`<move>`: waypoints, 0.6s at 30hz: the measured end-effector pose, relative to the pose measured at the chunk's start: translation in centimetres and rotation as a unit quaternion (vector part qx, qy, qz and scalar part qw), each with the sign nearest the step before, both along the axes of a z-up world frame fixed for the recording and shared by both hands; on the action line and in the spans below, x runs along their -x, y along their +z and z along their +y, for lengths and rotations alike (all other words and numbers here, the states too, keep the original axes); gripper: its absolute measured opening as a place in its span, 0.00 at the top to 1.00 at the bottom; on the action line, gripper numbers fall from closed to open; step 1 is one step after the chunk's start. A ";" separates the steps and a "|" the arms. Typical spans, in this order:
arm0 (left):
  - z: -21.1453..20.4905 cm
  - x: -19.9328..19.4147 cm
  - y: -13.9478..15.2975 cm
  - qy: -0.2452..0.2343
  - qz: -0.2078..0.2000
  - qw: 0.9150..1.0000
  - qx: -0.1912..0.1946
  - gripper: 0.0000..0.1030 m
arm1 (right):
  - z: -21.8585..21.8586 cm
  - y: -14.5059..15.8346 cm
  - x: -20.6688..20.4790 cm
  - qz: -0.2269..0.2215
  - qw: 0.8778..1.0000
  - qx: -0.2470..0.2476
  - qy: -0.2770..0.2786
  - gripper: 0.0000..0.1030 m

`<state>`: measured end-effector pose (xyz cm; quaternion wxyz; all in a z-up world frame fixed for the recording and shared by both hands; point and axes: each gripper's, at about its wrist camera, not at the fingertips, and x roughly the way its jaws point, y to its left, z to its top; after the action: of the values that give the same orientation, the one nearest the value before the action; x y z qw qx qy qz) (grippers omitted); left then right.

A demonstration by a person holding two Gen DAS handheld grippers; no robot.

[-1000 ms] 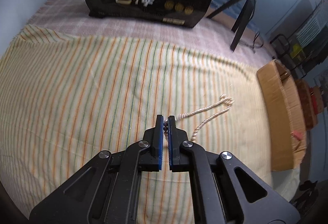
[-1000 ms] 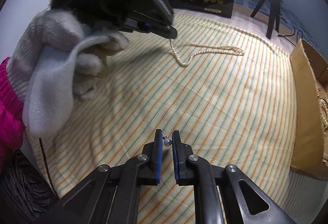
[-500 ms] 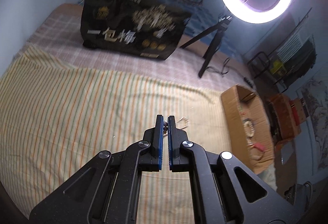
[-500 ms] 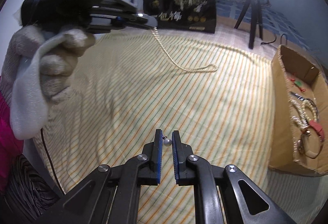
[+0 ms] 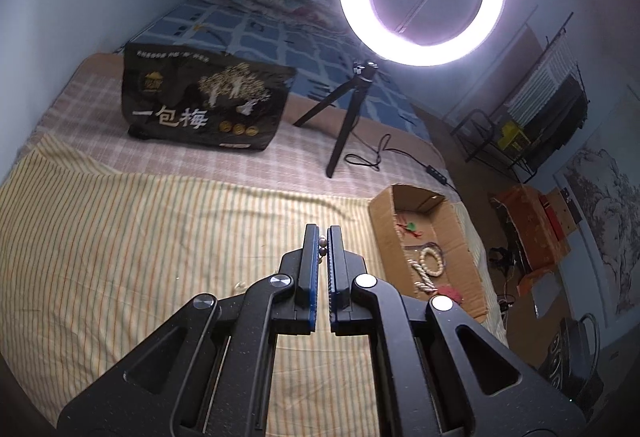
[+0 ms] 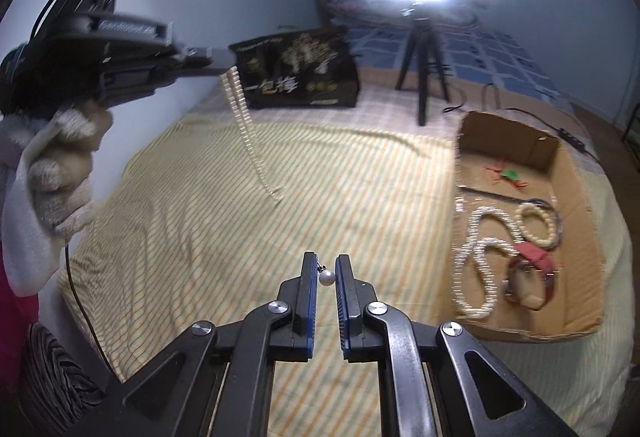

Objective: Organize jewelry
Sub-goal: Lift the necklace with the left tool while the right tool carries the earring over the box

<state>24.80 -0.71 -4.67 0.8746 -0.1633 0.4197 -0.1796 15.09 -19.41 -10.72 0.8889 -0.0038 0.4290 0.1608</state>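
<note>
My left gripper (image 5: 322, 237) is shut on the dark beads at one end of a cream bead necklace (image 5: 322, 249). In the right wrist view the left gripper (image 6: 222, 57) is held high at the left by a gloved hand (image 6: 60, 165). The necklace (image 6: 248, 133) hangs from it in a long double strand down toward the striped cloth (image 6: 200, 217). I cannot tell whether its lower end touches the cloth. My right gripper (image 6: 325, 265) is shut on a small pearl earring (image 6: 327, 278) above the cloth.
An open cardboard box (image 6: 504, 133) sits on the right of the bed, with pearl strands (image 6: 480, 257) and bracelets inside; it also shows as the cardboard box (image 5: 380, 213) in the left wrist view. A black bag (image 5: 200, 105) and a ring light on a tripod (image 5: 344, 117) stand behind.
Both grippers have risen. The necklace, which lay partly on the cloth, now hangs nearly straight from the left gripper. The box has come fully into both views.
</note>
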 end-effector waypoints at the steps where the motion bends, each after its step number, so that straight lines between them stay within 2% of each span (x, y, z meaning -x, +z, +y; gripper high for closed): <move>1: -0.3 0.0 0.3 -0.002 -0.001 1.000 0.002 0.99 | -0.7 0.2 0.0 -0.003 1.000 -0.001 -0.007 0.94; 9: -3.7 -0.1 2.4 -0.031 -0.019 0.999 0.010 0.99 | -7.1 1.9 0.0 -0.020 0.997 -0.001 -0.070 0.94; 18: -10.3 -1.7 6.3 -0.077 -0.048 0.996 0.013 0.99 | -12.7 1.9 -0.5 -0.014 0.992 0.002 -0.126 0.94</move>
<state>26.51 -11.05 1.60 0.8752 -0.1334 0.3860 -0.2593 15.57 -32.16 -8.85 0.9082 0.0460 0.4135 0.0461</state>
